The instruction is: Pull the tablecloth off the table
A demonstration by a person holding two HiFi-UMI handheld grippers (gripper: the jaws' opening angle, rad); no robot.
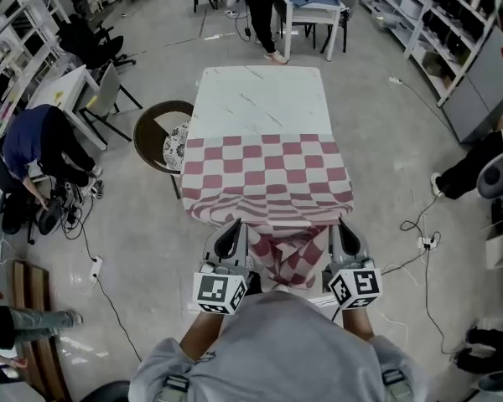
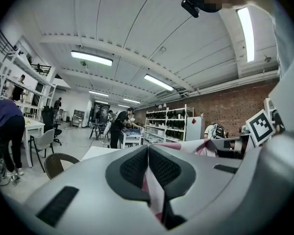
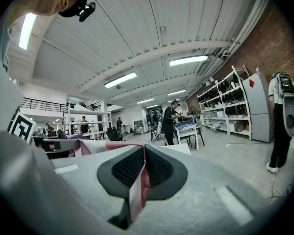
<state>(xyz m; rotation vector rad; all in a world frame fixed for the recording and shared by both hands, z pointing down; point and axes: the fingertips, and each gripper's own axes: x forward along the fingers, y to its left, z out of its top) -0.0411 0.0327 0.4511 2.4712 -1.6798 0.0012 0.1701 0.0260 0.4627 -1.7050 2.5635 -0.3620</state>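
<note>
Seen from the person's head, looking steeply down: a long white table (image 1: pixel 256 99) with faint marble veining runs away from the viewer. A red-and-white checked tablecloth (image 1: pixel 267 174) covers only the near half of it; the far half of the tabletop is bare. The cloth's near end spills over the table edge in folds and bunches between two hand-held grippers.

The left gripper (image 1: pixel 231 239) and the right gripper (image 1: pixel 344 234) sit side by side just below the near table edge, each carrying a cube with black square markers (left cube (image 1: pixel 221 291), right cube (image 1: pixel 355 286)). Both are clenched on the tablecloth's near edge.

In the left gripper view, the left gripper (image 2: pixel 148 168) has its ribbed dark pads pressed together on a thin fold of the checked fabric (image 2: pixel 154 192), which runs down between them. In the right gripper view, the right gripper (image 3: pixel 143 165) pinches a similar fold of the cloth (image 3: pixel 136 192) in the same way.

A round brown wicker chair (image 1: pixel 155 128) with a patterned cushion (image 1: pixel 176 143) stands just beside the table's left side. A person in dark clothes (image 1: pixel 260 11) stands beyond the far end, another bends over at far left (image 1: pixel 33 145), and metal shelving (image 1: pixel 436 15) lines the right wall.
</note>
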